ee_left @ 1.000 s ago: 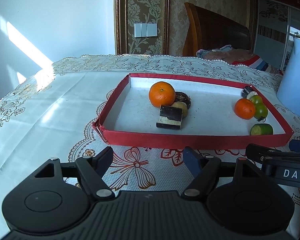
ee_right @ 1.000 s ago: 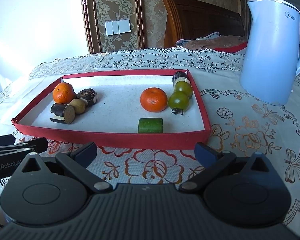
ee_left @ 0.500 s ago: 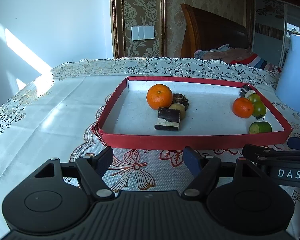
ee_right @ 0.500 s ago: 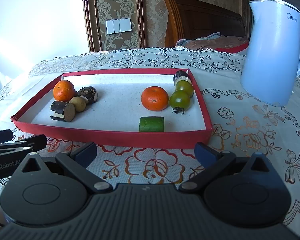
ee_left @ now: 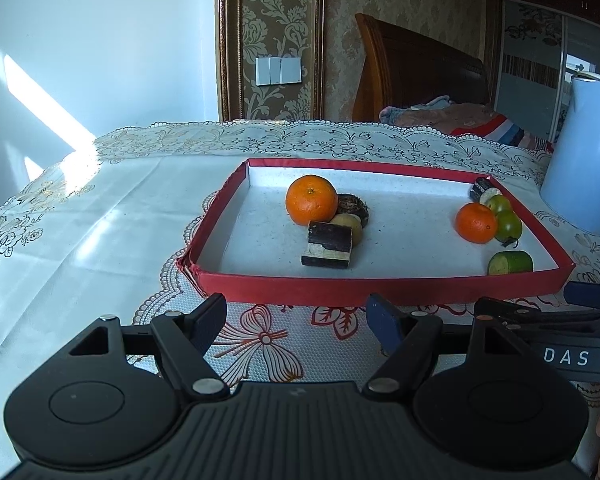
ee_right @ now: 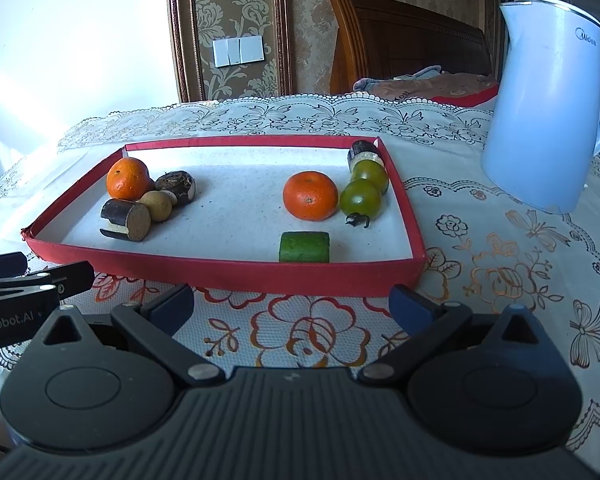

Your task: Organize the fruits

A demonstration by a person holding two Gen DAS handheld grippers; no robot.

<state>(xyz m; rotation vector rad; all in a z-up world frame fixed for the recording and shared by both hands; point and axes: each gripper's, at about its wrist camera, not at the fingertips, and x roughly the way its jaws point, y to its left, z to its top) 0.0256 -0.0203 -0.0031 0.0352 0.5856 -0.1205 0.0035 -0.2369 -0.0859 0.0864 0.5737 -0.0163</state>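
- Red cardboard walls frame the shallow tray (ee_left: 380, 289) ahead of you in the left wrist view; its floor is white and grainy, and it sits on a lace-patterned tablecloth (ee_left: 100, 232).
- Your left gripper (ee_left: 296, 314) hovers just short of the tray's near wall, its matte black fingers spread and nothing between them.
- Inside, a dimpled round orange (ee_left: 311, 199) touches a dark cylindrical eggplant chunk (ee_left: 329, 244) and a small tan ball (ee_left: 350, 224).
- At the tray's right end, a second orange (ee_left: 476, 223) sits beside glossy green tomatoes (ee_left: 508, 224), with a cut cucumber piece (ee_left: 510, 263) nearer you.
- In the right wrist view, your right gripper (ee_right: 292, 306) also stands spread and empty, in front of the tray (ee_right: 260, 276).
- The cucumber piece (ee_right: 305, 246) shows a rough green skin; the second orange (ee_right: 310, 195) lies behind it, just beside the tomatoes (ee_right: 361, 199).
- A smooth pale-blue kettle (ee_right: 548, 108) stands upright on the cloth, outside the tray to its right.
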